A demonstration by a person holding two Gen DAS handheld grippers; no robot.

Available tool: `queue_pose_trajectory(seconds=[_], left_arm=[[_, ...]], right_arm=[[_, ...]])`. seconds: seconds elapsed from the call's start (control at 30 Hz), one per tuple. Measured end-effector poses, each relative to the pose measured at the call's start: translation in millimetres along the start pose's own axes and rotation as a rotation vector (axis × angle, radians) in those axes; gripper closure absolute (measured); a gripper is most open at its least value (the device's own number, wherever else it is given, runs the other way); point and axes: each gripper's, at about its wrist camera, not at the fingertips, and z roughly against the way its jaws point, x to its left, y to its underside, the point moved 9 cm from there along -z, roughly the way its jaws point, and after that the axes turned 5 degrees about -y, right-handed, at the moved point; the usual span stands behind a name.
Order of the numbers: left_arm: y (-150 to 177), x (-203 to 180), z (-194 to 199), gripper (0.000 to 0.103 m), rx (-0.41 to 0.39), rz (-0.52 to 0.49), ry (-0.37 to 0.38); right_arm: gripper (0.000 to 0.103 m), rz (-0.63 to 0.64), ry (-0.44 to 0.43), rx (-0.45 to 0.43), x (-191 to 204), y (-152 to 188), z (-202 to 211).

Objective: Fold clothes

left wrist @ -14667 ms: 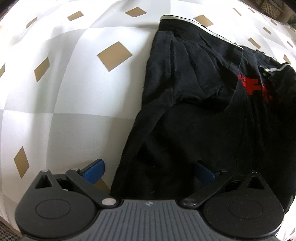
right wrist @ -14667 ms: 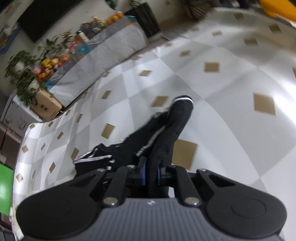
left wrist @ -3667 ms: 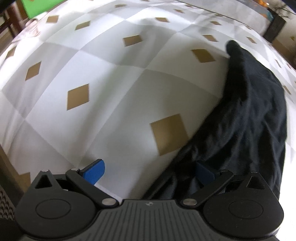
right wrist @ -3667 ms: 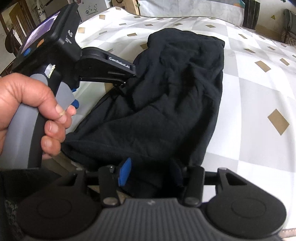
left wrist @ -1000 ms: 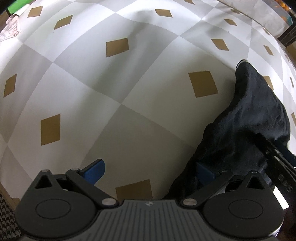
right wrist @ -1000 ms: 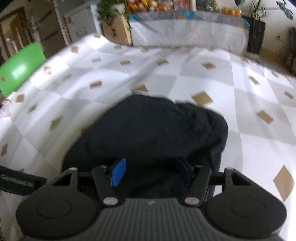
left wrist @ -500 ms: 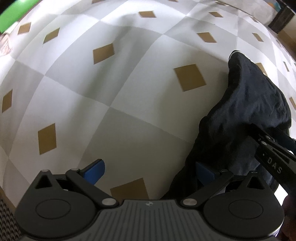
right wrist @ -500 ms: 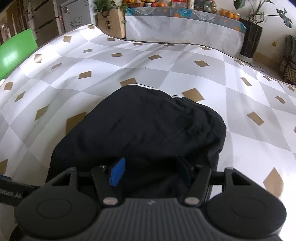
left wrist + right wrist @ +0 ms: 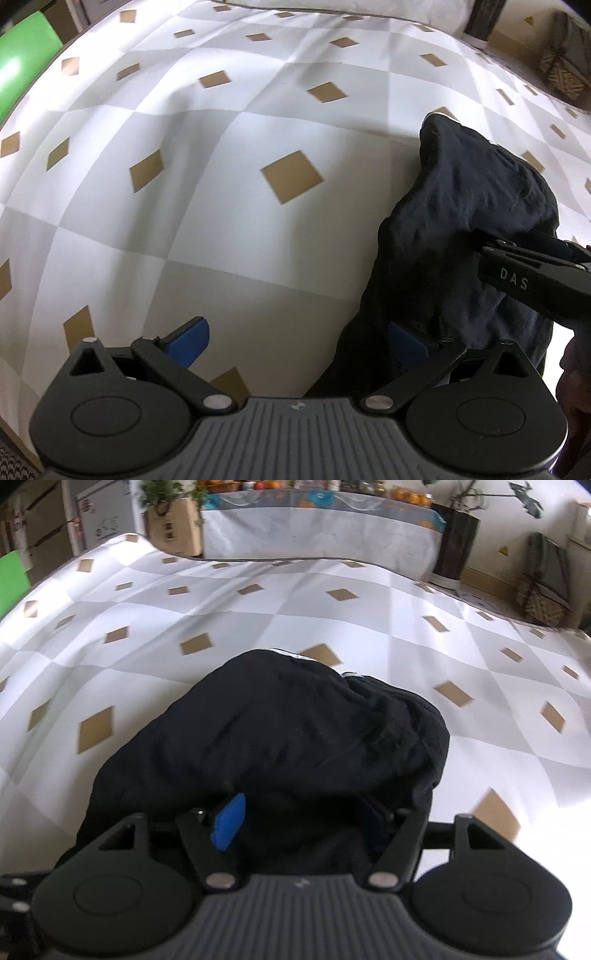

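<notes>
The right gripper has its jaws partway apart, and they are opening. The black garment lies between them. One blue pad is easy to see. The other pad is dark and sunk in the cloth, so it is hard to make out. I cannot tell if the pads touch the cloth or just sit beside it.

The left gripper has its jaws spread wide. Its left blue pad hangs over the bare cloth of the table. Its right blue pad sits at the edge of the black garment, partly hidden in a fold. Nothing is pinched between the two pads.

In the left wrist view, the right gripper pokes in from the right edge, with its tip down in the cloth. Most of it is cut off. A dark bit of a hand shows at the right edge, too dim to see well.

The garment sits in a soft heap on the checked tablecloth, which is white and grey with small brown diamonds. Thin white trim peeps out at the far edge of the heap. The near part of the heap is hidden behind the gripper.

Far off stand a cardboard box, some plants and a long covered table. A green thing shows at the left edge, cut off.
</notes>
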Motion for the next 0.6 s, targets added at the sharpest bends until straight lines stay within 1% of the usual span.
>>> queue_pose_trajectory(seconds=[0.07, 0.33, 0.6], left_arm=[[1.2, -6.1, 2.4, 0.0, -0.008, -0.014, 0.008], [7.2, -22.3, 8.3, 0.0, -0.026, -0.06, 0.031], [11.7, -32.9, 14.3, 0.0, -0.038, -0.092, 0.047]], right_arm=[[0.03, -0.021, 0.019, 0.007, -10.1, 2.1, 1.4], [0.031, -0.08, 0.075, 0.023, -46.1, 11.3, 10.5], [0.03, -0.113, 0.165, 0.05, -79.6, 20.8, 21.7]])
